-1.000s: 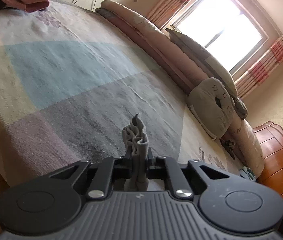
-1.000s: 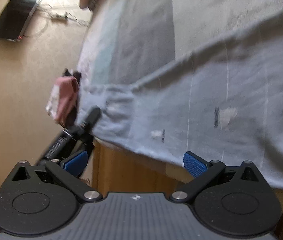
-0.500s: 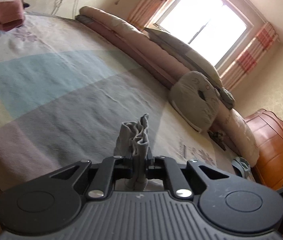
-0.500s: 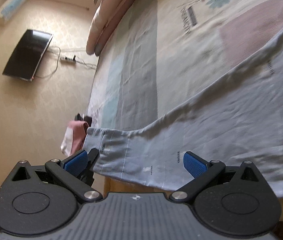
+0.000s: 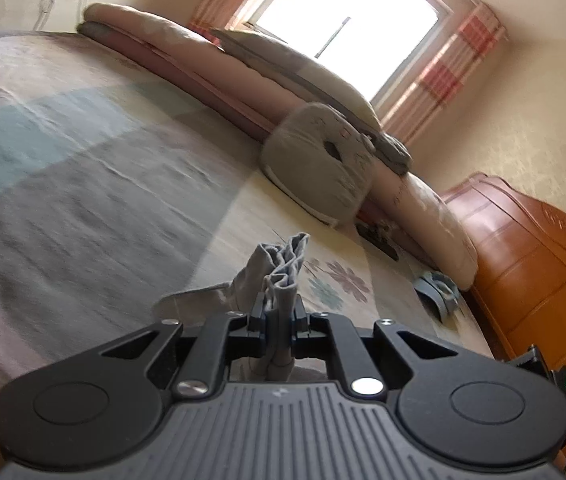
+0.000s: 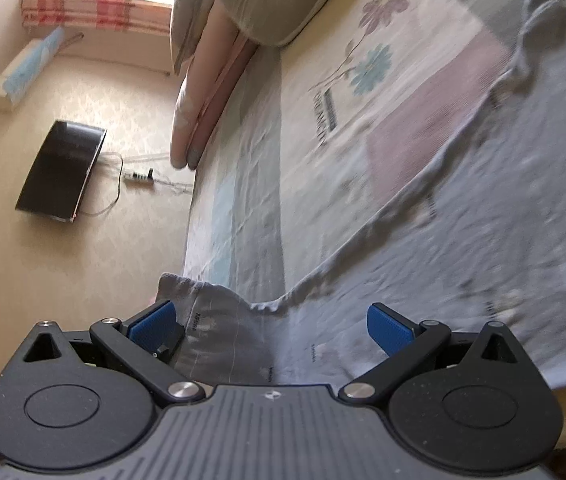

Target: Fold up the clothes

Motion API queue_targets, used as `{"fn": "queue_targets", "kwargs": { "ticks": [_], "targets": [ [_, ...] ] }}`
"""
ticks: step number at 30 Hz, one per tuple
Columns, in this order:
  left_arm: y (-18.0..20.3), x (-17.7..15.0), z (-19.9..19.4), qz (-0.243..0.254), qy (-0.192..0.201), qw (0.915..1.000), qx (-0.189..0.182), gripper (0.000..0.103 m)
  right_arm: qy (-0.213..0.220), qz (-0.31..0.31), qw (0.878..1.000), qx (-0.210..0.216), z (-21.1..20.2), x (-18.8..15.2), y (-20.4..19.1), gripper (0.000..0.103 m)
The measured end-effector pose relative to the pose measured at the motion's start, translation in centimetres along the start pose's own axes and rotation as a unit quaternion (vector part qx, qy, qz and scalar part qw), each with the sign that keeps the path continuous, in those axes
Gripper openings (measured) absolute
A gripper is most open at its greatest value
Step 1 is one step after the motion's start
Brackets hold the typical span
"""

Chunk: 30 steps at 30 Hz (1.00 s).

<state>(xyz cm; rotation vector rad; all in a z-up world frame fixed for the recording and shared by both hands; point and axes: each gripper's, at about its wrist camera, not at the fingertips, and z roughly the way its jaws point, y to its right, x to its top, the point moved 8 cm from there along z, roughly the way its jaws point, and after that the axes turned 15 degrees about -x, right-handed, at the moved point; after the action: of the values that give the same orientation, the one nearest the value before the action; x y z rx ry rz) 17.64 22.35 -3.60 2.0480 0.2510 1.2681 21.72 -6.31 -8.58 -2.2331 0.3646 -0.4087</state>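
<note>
A grey garment (image 6: 423, 264) lies spread along the near side of the bed, and its end reaches my right gripper. My right gripper (image 6: 275, 324) stands open, its blue pads (image 6: 387, 326) wide apart, with the garment's hemmed end (image 6: 219, 316) lying between and under them. In the left wrist view my left gripper (image 5: 279, 316) is shut on a bunched fold of the grey garment (image 5: 283, 264), which sticks up above the jaws over the bed.
The bed has a patchwork sheet (image 5: 63, 168) with flower prints. Rolled quilts (image 5: 187, 56) and a grey cat cushion (image 5: 319, 164) line its far side under a bright window (image 5: 343, 20). An orange wooden cabinet (image 5: 535, 264) stands at the right. A dark screen (image 6: 63, 172) and a power strip (image 6: 139, 176) are on the wall.
Both hands have swept sideways along the bed. The left gripper keeps its hold on the bunched cloth. The garment's hemmed end now lies between the right gripper's open fingers.
</note>
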Motion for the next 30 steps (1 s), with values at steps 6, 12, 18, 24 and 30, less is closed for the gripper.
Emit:
{"fn": "queue_targets", "kwargs": {
  "ticks": [6, 12, 18, 24, 30],
  "targets": [
    [2.2, -2.3, 2.2, 0.026, -0.037, 0.9989, -0.013, 0.008, 0.023, 0.024, 0.999, -0.003, -1.6, 1.2, 2.0, 0.103],
    [3.1, -4.6, 4.3, 0.045, -0.073, 0.9962, -0.011, 0.008, 0.03, 0.036, 0.999, -0.009, -2.2, 1.7, 3.1, 0.103],
    [3.4, -6.4, 5.7, 0.056, -0.101, 0.9933, -0.012, 0.008, 0.033, 0.039, 0.999, -0.013, -2.3, 1.9, 3.5, 0.103],
    [2.8, -7.9, 7.0, 0.043, -0.127, 0.9909, -0.017, 0.008, 0.038, 0.045, 0.998, -0.021, -2.6, 2.1, 4.2, 0.103],
    [2.6, -8.9, 7.6, 0.032, -0.155, 0.9872, -0.016, 0.016, 0.045, 0.049, 0.997, -0.028, -3.0, 2.4, 4.7, 0.103]
  ]
}}
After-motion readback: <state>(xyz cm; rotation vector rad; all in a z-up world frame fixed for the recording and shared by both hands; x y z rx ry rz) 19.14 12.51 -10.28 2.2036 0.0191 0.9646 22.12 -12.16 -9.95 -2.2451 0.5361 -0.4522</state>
